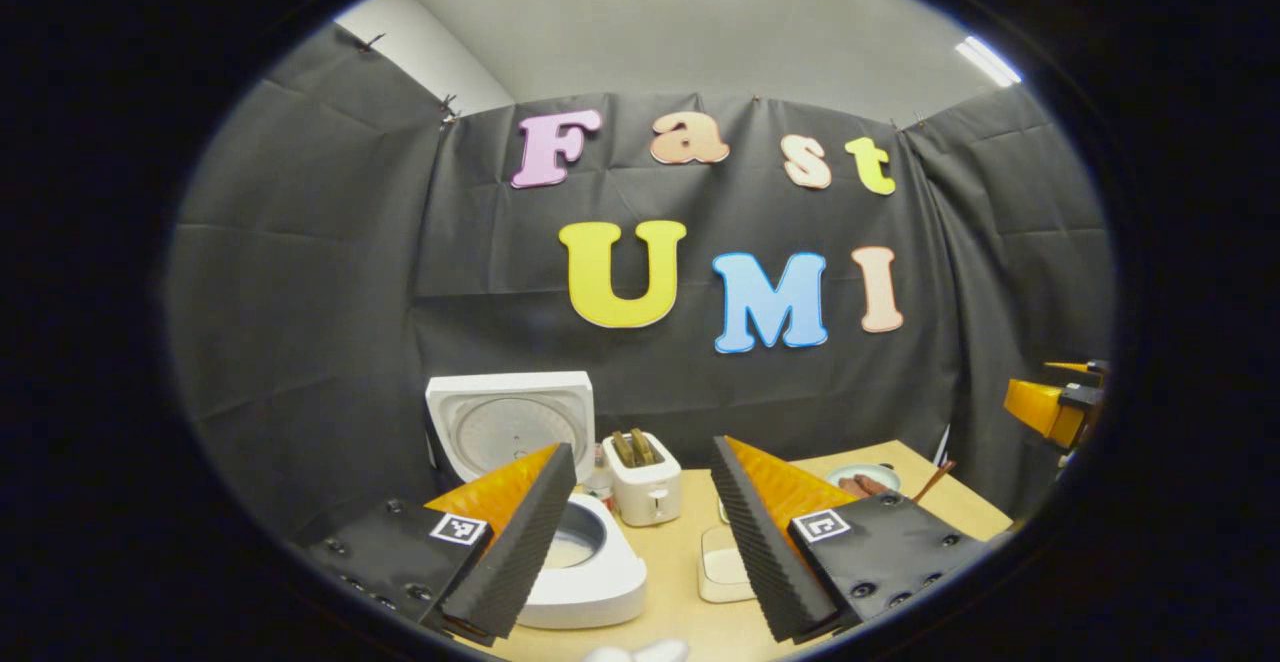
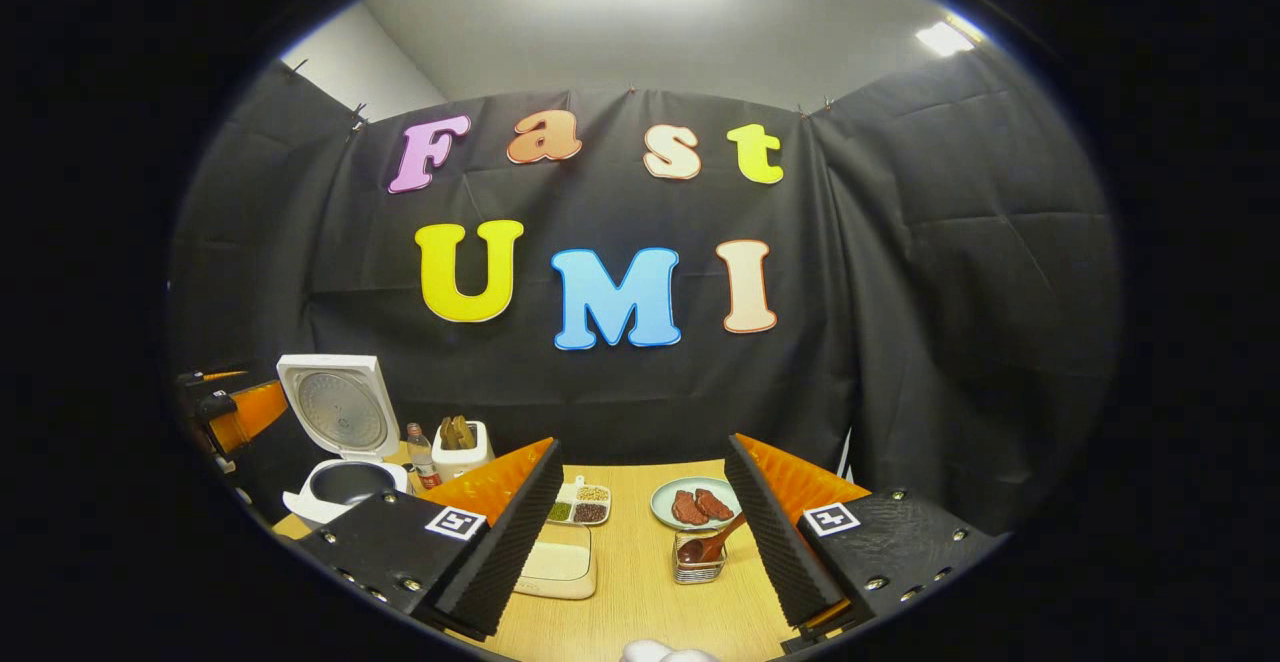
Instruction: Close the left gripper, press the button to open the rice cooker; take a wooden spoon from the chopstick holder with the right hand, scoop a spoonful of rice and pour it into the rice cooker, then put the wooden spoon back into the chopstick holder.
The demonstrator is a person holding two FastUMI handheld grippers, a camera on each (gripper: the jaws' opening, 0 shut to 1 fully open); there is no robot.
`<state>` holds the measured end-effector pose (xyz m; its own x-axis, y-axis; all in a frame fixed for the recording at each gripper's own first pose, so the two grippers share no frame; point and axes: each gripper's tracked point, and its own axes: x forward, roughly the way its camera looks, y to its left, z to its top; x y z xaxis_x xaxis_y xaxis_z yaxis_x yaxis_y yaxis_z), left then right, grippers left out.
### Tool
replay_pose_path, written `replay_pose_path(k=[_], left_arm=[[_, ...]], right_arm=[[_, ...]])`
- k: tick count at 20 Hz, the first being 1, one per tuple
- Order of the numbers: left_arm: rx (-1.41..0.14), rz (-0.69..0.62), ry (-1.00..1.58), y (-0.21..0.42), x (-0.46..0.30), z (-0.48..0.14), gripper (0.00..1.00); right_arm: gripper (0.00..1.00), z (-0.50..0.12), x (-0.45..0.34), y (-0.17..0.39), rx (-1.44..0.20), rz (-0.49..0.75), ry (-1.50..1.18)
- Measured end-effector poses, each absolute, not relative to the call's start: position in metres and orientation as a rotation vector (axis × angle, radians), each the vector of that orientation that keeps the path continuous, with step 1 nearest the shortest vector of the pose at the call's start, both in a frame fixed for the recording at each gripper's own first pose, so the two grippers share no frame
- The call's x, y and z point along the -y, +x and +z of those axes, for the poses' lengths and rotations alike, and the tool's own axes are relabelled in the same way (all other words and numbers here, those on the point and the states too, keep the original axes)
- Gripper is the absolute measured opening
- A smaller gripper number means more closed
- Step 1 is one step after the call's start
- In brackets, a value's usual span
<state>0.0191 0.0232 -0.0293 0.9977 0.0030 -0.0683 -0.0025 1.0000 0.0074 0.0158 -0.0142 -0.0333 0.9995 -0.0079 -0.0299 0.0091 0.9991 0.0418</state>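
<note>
Rice cooker (image 2: pixel 345 462) lid up, spoon (image 2: pixel 712 545) in holder (image 2: pixel 698 562)

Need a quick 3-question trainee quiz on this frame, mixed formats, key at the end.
1. True or false: the white rice cooker has its lid shut.
2. Where is the brown wooden spoon? A) in the clear holder B) in the right gripper C) on the round plate
3. Fill in: the white toaster stands to the ___ of the cooker in the left gripper view.

Key: 1 false; 2 A; 3 right.
</note>
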Motion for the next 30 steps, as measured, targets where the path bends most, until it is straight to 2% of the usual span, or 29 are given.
replay_pose_path(k=[30], left_arm=[[-0.055,0.030,0.016,0.0184,-0.0275,-0.0251,0.94]], right_arm=[[0.99,-0.0271,0.0142,0.0207,-0.019,0.006,0.040]])
